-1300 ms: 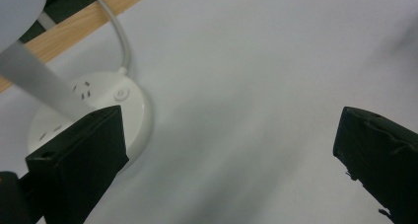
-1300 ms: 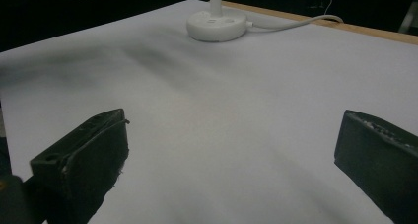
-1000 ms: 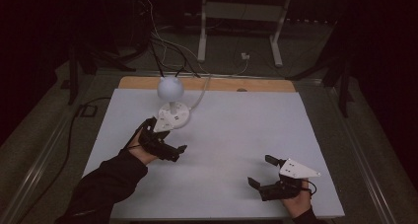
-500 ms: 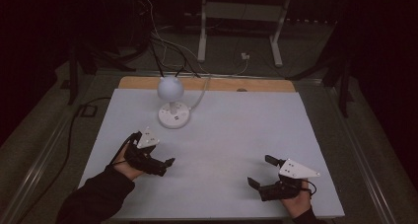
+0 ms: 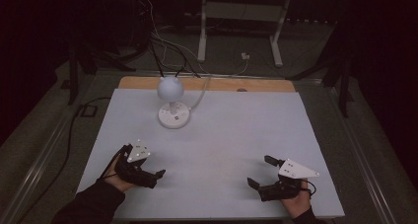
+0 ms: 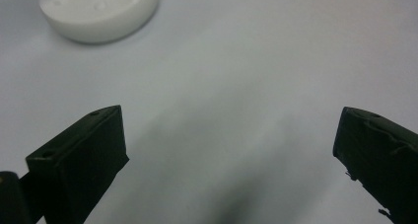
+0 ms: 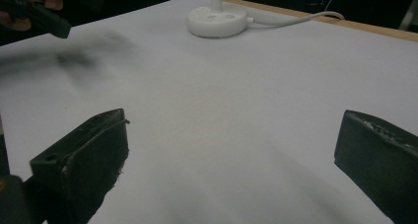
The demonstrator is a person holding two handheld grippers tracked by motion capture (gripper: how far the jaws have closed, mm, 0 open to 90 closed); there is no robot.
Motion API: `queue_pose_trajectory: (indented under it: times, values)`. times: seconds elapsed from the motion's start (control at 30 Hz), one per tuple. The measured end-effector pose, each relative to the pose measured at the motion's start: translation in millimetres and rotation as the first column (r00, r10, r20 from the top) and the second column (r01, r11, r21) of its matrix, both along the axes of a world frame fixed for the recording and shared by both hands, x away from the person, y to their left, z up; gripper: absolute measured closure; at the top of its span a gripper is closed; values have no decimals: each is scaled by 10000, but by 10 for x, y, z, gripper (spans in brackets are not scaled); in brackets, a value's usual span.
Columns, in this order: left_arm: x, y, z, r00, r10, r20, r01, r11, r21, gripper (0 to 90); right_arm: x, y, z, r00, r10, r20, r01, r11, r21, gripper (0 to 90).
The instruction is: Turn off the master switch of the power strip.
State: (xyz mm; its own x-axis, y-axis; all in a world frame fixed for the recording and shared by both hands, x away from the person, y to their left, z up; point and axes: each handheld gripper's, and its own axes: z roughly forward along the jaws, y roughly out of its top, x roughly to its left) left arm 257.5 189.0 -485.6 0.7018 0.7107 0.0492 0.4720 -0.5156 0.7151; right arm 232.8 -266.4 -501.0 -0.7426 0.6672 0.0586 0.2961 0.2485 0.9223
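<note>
— What has changed on your side since a second ago?

— My left gripper [image 5: 156,177] has pulled back from the lamp [image 5: 172,103]. A second ago it was just beside the lamp's round base; now it sits near the front edge of the table [image 5: 236,135], toward the front left corner. My right gripper [image 5: 261,172] has stayed where it was, near the front right corner.

— How are the jaws?

— Both wide apart, with nothing between them. In the left gripper view the two black jaws stand at either side with bare white surface between; the right gripper view shows the same.

— And the lamp?

— It stands upright toward the back edge, left of the middle, with its white ball head above the round base and its cord running off the back. It is well apart from both grippers, nearer the left one, which points roughly toward it.
</note>
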Motion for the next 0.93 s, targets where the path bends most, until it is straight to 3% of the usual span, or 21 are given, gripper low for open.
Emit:
queue_pose_trajectory:
  times: [0.13,0.5,0.67,0.93]
  values:
    - [-57,77,-59,9999,77,-104,-80,9996,-264,4,1,-1,-2,10000,8,-10,-8,10000,17,0]
    - [-226,247,-277,9998,134,-169,-141,9990,-425,4,4,3,-8,10000,36,-48,-36,10000,-39,0]
    - [-208,271,-330,9997,252,-24,-253,9983,-522,4,1,10,-2,10000,92,-12,-92,9999,-71,0]
    - [-203,247,-340,10000,50,75,-45,9978,-665,4,3,14,-8,10000,87,-49,-87,9999,-110,0]
